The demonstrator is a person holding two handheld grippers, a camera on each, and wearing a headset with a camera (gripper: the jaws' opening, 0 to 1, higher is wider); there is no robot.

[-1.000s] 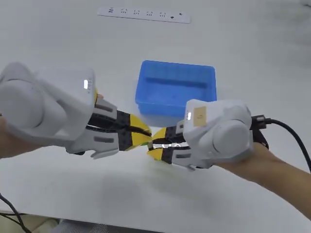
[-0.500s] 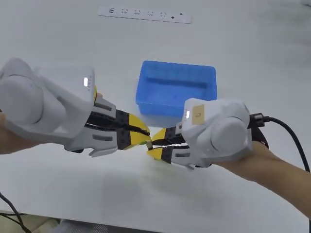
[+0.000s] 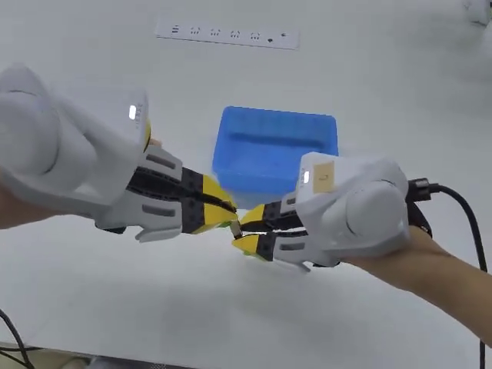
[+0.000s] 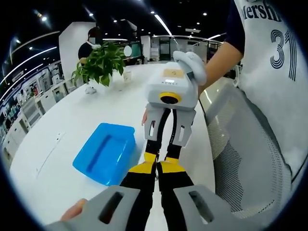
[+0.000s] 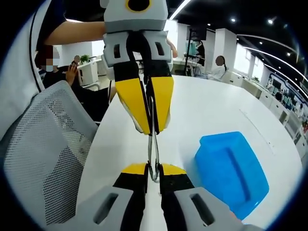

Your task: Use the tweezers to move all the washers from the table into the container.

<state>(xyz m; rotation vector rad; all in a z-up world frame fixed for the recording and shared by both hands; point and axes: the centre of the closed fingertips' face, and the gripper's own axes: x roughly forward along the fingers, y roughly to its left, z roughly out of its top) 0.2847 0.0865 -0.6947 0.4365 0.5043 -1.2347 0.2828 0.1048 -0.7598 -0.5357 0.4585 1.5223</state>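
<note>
My two grippers meet tip to tip over the white table, in front of the blue container [image 3: 274,143]. In the right gripper view thin metal tweezers [image 5: 153,149] run from the yellow jaws of my left gripper [image 5: 151,126] down into the jaws of my right gripper [image 5: 153,170]. Both pairs of jaws are shut on them. In the head view my left gripper [image 3: 228,217] comes in from the left and my right gripper [image 3: 245,231] from the right. The left gripper view shows its own gripper [image 4: 157,169] facing the right gripper [image 4: 160,157], with the container [image 4: 104,153] to the left.
A white power strip [image 3: 227,34] lies at the far side of the table [image 3: 400,92]. A black cable [image 3: 460,211] trails from my right gripper. A potted plant [image 4: 100,62] stands further down the table, and a mesh chair [image 5: 53,159] sits beside it.
The head camera has shifted a little, so the container sits lower in the picture. Both grippers stay tip to tip, still shut.
</note>
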